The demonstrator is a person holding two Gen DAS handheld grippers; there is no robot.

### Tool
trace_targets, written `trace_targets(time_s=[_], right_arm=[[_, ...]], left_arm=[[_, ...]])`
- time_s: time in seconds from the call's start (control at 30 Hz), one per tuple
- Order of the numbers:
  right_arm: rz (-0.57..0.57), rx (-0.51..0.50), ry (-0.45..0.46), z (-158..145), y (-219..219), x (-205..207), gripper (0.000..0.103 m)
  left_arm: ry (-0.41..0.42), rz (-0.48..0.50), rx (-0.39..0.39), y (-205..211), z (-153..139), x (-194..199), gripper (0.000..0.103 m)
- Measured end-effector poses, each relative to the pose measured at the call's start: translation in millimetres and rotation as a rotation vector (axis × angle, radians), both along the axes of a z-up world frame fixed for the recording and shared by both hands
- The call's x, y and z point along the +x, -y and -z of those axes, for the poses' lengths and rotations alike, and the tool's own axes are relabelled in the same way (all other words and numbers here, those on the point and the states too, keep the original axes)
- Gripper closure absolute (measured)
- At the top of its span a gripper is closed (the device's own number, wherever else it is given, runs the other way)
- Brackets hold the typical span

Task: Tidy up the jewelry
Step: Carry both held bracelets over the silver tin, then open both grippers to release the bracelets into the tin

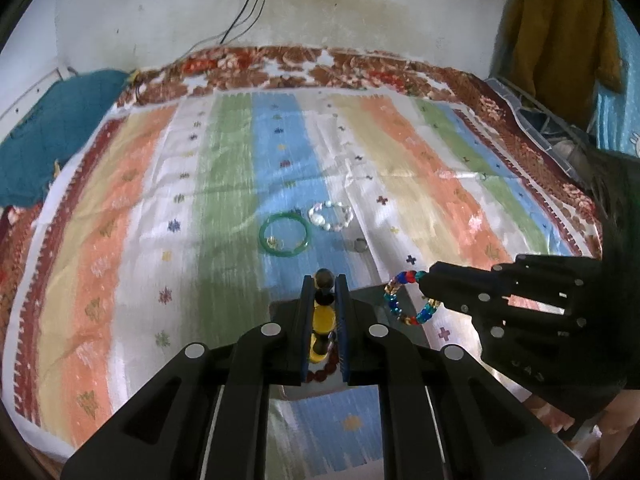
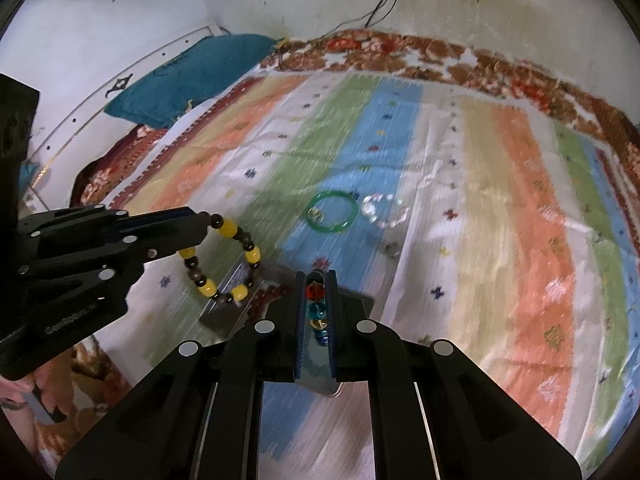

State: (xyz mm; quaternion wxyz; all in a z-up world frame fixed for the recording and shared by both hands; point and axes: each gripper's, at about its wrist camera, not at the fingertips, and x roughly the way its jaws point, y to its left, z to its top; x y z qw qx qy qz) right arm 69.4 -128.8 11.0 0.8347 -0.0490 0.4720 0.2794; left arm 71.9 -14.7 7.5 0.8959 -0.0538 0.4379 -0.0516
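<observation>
My left gripper (image 1: 324, 282) is shut on a yellow and dark bead bracelet (image 1: 322, 320), which hangs from it in the right wrist view (image 2: 224, 258). My right gripper (image 2: 316, 276) is shut on a multicoloured bead bracelet (image 2: 316, 304), seen hanging in the left wrist view (image 1: 404, 298). Both hang just above a shiny metal tray (image 2: 224, 312) that holds a dark red bead bracelet (image 2: 266, 298). Farther out on the striped cloth lie a green bangle (image 1: 285, 235), a pale bead bracelet (image 1: 331, 216) and a small ring (image 1: 360, 245).
A striped cloth (image 1: 224, 184) covers a floral bedspread (image 1: 280, 68). A teal pillow (image 1: 52, 128) lies at the left. A white wall with hanging cables (image 1: 248, 4) is behind. A mustard garment (image 1: 560, 40) hangs at the right.
</observation>
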Motion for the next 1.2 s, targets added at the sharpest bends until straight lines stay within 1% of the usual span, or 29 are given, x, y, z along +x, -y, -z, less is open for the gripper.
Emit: trace_targets(time_s=[0.03,0.07,0.1,0.17,0.2,0.23,0.27,0.33,0.37,0.4,0.47,0.5,0.57,0.6,0.73,0.9,1.03,1.2], right_arm=[[0.004,0.001,-0.005,1,1,0,0.092],[0.008,-0.001,-0.007,2,2,0,0.089],[0.015,-0.003,-0.004,2,3,1,0.078],[0.039,-0.001,0.003,2,7,4,0.06],[0.045,-0.001,0.002,3,8,5,0.06],[0.053,-0.002,-0.003,4,10,7,0.06],[0.058,-0.004,-0.006,5,11,9,0.06],[0.078,-0.006,-0.016,9,14,14,0.055],[0.087,-0.005,-0.021,10,16,16,0.048],[0.095,-0.006,-0.024,11,17,19,0.044],[0.115,-0.006,-0.026,12,20,24,0.043],[0.122,-0.005,-0.027,12,21,27,0.041],[0.129,-0.011,-0.029,14,21,31,0.038],[0.132,-0.014,-0.031,15,21,33,0.038],[0.127,-0.026,-0.039,19,19,41,0.035],[0.14,-0.054,-0.062,31,17,56,0.034],[0.15,-0.083,-0.086,43,15,66,0.034],[0.141,-0.096,-0.089,48,13,70,0.033]], left_arm=[[-0.004,-0.006,-0.002,-2,1,0,0.086],[-0.002,-0.014,-0.006,-3,1,0,0.083],[0.004,-0.03,-0.012,-6,0,0,0.079],[0.015,-0.063,-0.027,-14,-2,1,0.079],[0.013,-0.072,-0.034,-17,-2,2,0.075],[0.008,-0.077,-0.036,-18,-1,3,0.068],[-0.003,-0.081,-0.033,-19,2,5,0.065],[-0.022,-0.082,-0.018,-19,9,9,0.056],[-0.029,-0.082,-0.014,-20,11,11,0.055],[-0.035,-0.079,-0.013,-20,13,13,0.054],[-0.041,-0.077,-0.016,-22,15,18,0.047],[-0.043,-0.084,-0.016,-24,16,21,0.044],[-0.052,-0.097,-0.017,-29,18,29,0.042],[-0.061,-0.103,-0.017,-31,20,34,0.038],[-0.092,-0.114,-0.015,-35,29,50,0.032],[-0.132,-0.118,0.01,-37,42,70,0.031],[-0.147,-0.141,0.006,-44,48,83,0.031],[-0.179,-0.14,0.022,-44,60,95,0.03]])
